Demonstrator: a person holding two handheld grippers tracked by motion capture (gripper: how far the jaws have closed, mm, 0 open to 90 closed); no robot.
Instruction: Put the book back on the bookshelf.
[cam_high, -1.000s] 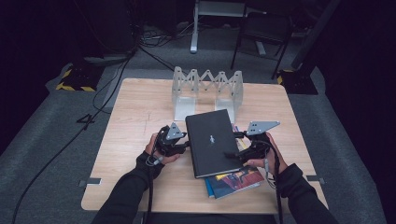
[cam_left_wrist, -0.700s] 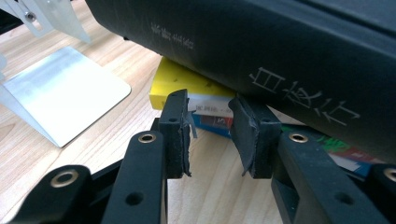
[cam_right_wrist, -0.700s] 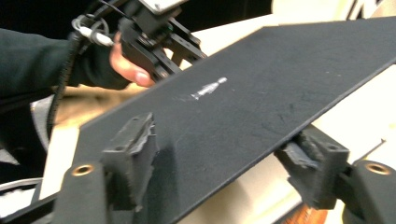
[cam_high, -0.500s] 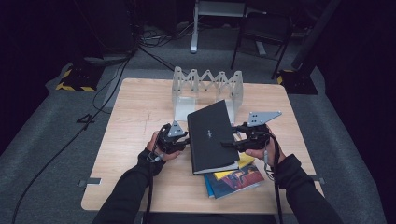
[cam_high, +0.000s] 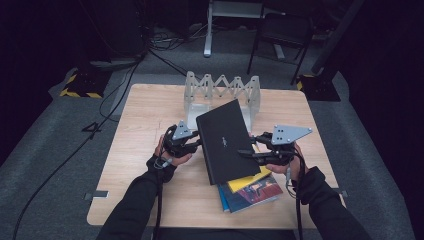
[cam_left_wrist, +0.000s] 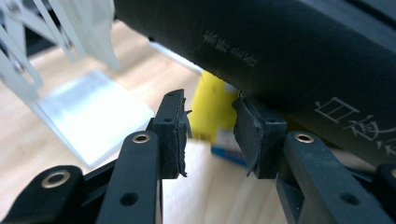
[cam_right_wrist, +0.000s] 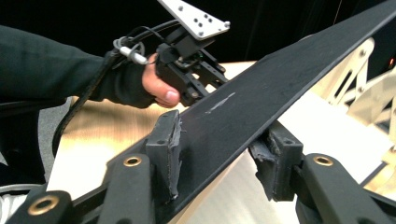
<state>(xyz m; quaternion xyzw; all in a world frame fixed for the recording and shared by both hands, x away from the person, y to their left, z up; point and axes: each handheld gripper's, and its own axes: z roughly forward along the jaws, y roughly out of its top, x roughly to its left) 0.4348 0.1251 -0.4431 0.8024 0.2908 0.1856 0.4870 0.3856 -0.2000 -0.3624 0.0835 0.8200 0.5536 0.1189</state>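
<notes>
A flat black book (cam_high: 225, 140) hangs tilted over the table, its right side raised. My right gripper (cam_high: 245, 151) is shut on its right edge. In the right gripper view the jaws (cam_right_wrist: 217, 149) have just been closing, with the book (cam_right_wrist: 261, 107) clamped between the pads. My left gripper (cam_high: 195, 142) sits at the book's left edge. In the left gripper view its jaws (cam_left_wrist: 210, 133) have just been opening a little, with nothing between the pads. The book (cam_left_wrist: 280, 51) lies above and against the right pad (cam_left_wrist: 247, 133).
Under the black book lie a yellow book (cam_high: 250, 180) and a colourful blue one (cam_high: 255, 194), near the front edge of the wooden table (cam_high: 145, 115). A white accordion-style rack (cam_high: 220, 87) stands at the back. The left half of the table is bare wood.
The right gripper has closed on the black book and risen, tilting it up off the stack. The yellow book beneath now shows more. The left hand has stayed put.
</notes>
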